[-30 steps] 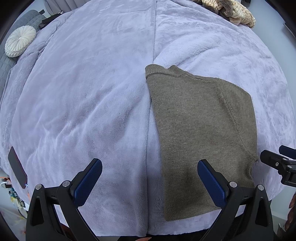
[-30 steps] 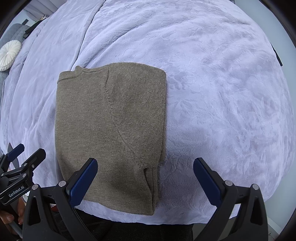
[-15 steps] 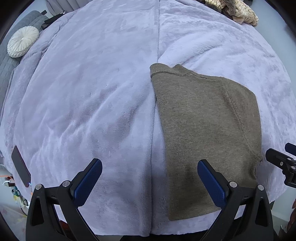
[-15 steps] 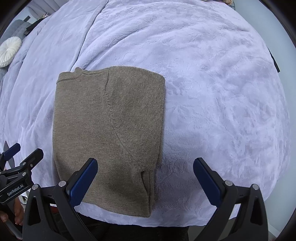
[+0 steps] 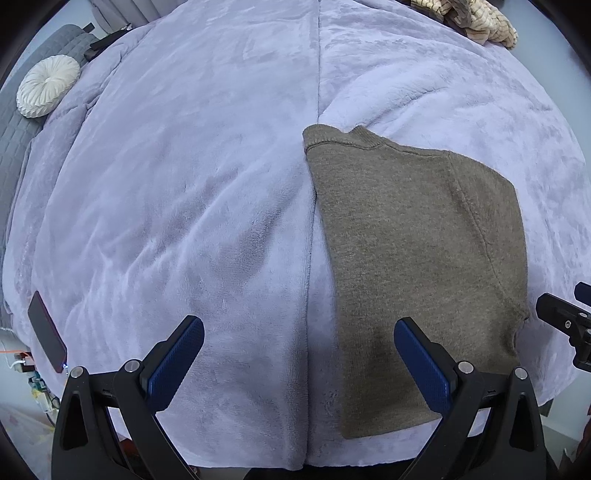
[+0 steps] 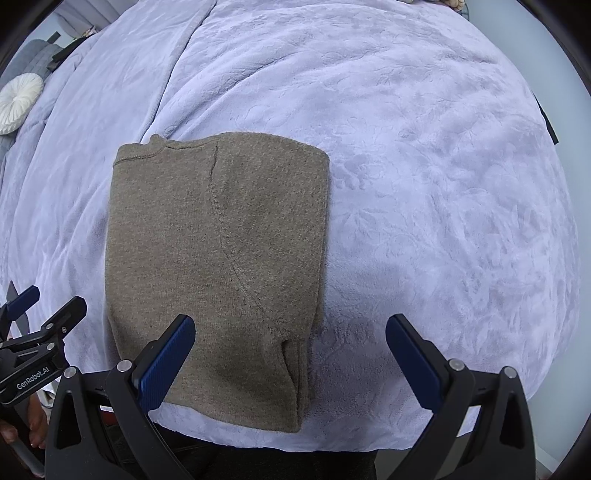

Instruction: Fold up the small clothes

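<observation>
A brown knit sweater (image 5: 417, 266) lies folded into a long rectangle on the lilac blanket (image 5: 184, 203), collar away from me. It also shows in the right wrist view (image 6: 218, 258), with its near end at the bed's front edge. My left gripper (image 5: 299, 365) is open and empty; its right finger hovers over the sweater's near left part. My right gripper (image 6: 290, 362) is open and empty, straddling the sweater's near right corner. Each gripper shows at the edge of the other's view.
A round white cushion (image 5: 48, 90) lies on a grey quilt (image 5: 14, 147) at far left. A cream knit garment (image 5: 476, 20) lies at the far right. A dark phone (image 5: 47, 332) rests at the blanket's left edge.
Both grippers have drifted slightly left and back, so the sweater sits a little further right and nearer in the views. Both stay open. The sweater has not moved.
</observation>
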Tool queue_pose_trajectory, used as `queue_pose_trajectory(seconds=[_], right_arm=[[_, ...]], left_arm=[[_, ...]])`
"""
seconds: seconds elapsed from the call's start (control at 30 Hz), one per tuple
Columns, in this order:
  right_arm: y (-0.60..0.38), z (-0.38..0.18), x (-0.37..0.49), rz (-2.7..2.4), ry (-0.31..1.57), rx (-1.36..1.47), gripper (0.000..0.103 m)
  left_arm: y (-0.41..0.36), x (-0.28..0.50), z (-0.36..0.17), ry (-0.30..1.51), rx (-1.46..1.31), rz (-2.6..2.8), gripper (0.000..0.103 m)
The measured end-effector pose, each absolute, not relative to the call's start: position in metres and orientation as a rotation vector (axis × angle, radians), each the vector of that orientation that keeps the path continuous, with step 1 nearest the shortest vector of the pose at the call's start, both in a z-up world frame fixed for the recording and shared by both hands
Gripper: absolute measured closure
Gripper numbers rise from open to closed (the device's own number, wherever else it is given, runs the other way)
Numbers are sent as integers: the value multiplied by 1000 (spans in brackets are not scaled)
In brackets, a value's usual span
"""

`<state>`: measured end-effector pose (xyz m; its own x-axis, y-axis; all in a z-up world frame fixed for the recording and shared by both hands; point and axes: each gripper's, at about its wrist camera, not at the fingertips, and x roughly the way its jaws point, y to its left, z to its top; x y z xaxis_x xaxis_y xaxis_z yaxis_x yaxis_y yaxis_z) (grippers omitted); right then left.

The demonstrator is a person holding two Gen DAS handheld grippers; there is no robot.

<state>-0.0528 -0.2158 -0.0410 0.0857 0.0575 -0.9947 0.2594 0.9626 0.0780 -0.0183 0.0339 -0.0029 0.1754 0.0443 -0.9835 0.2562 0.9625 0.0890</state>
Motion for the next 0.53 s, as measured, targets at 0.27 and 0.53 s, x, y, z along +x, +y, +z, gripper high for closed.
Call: queue_pose_trajectory(seconds=[0.27,0.53], right_arm=[[-216,-41,-53,-150,1484,258,0],[-216,-42,-53,-152,1485,260,0]], left_arm=[[35,-16,-3,1394,250,-148,0],[36,-17,-2,1386,239,-148,0]])
